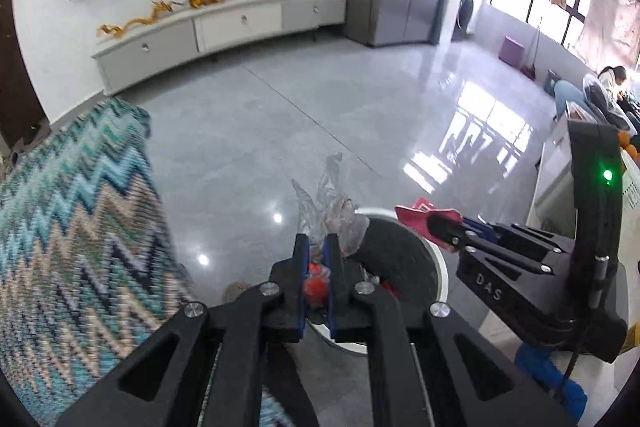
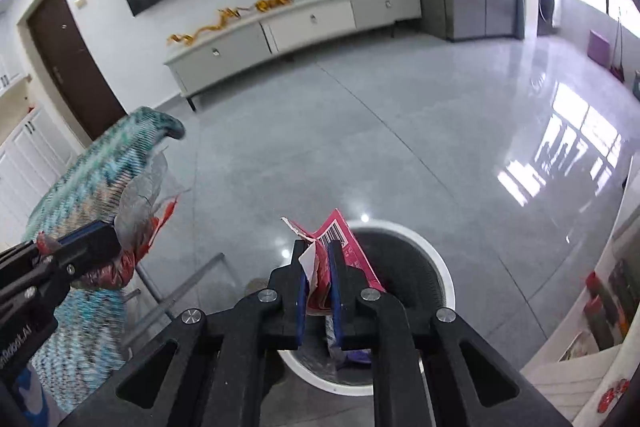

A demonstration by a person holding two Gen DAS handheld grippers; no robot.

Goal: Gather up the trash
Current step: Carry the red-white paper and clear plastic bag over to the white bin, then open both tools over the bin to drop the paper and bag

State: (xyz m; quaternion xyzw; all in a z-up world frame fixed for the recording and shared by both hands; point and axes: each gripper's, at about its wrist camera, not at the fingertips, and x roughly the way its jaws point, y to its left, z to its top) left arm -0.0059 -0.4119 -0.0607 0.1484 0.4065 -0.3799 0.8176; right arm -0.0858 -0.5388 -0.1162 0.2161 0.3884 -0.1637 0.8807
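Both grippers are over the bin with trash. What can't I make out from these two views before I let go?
- Bin contents: both wrist views, blocked by the grippers' own frames and held trash.
- Pink carton print: right wrist view, too small; jaws cover its lower part.
- Clear wrapper with red scraps: left wrist view, bottom pinched in the left gripper.
- Zigzag cloth: blurred, cut off.

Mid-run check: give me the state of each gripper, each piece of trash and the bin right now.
Left gripper: shut on the clear plastic wrapper.
Clear plastic wrapper: crumpled, pinched, above the bin's edge.
Right gripper: shut on the pink packet.
Pink packet: torn, held over the bin.
Trash bin: uncovered, trash already inside.
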